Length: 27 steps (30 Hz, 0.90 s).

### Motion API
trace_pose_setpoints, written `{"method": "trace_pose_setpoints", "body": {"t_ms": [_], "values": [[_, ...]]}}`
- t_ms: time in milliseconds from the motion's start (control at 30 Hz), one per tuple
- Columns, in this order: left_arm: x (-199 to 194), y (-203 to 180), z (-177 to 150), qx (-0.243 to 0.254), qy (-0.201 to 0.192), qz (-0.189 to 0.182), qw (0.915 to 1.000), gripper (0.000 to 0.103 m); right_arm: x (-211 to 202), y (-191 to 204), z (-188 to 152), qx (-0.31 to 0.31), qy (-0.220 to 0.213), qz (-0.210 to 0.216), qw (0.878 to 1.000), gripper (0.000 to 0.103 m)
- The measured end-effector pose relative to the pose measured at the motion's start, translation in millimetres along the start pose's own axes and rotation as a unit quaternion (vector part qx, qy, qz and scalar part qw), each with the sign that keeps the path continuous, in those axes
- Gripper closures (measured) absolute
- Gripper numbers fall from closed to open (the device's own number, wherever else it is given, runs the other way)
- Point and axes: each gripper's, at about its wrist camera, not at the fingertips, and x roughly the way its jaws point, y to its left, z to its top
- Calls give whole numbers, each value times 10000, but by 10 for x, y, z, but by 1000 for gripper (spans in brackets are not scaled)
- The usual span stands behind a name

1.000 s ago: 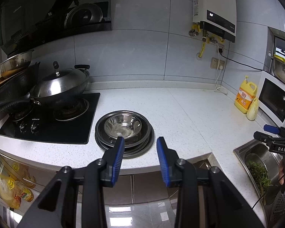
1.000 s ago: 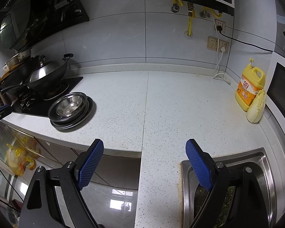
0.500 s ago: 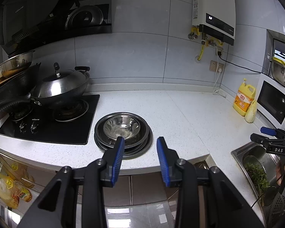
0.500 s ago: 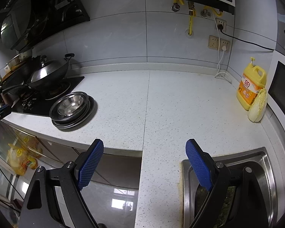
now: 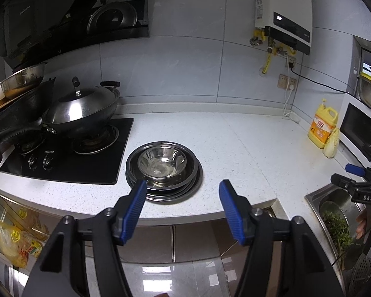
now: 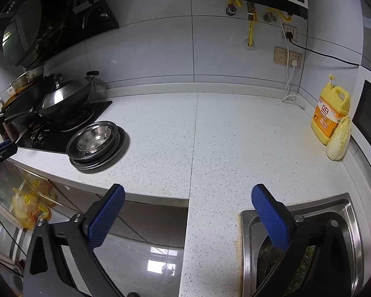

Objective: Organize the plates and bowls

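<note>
Kitchen counter (image 5: pixel 235 148) | bowl (image 5: pixel 162 164) nested in plates (image 5: pixel 164 190) beside stove (image 5: pixel 66 158), probably stacked tidy | my left tongs (image 5: pixel 181 193) spread, aimed there | right tongs (image 6: pixel 188 212) spread, empty, near sink (image 6: pixel 346 212)

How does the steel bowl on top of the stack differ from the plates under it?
The bowl is deeper with steep sides; the plates are shallow and flat-rimmed. The bowl is narrower, so the plates' rims show all around it. The bowl sits on top and its inside is fully exposed; the plates are nested and mostly covered. Both are shiny steel, round, upright, on the countertop beside the stove.
</note>
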Motion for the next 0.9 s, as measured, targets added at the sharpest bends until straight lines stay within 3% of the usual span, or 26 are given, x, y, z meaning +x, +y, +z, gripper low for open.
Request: {"method": "trace_pose_setpoints", "body": {"t_ms": [900], "values": [[139, -47, 95, 7, 43, 103, 9999, 44, 123, -47, 62, -80, 92, -80, 9999, 2]]}}
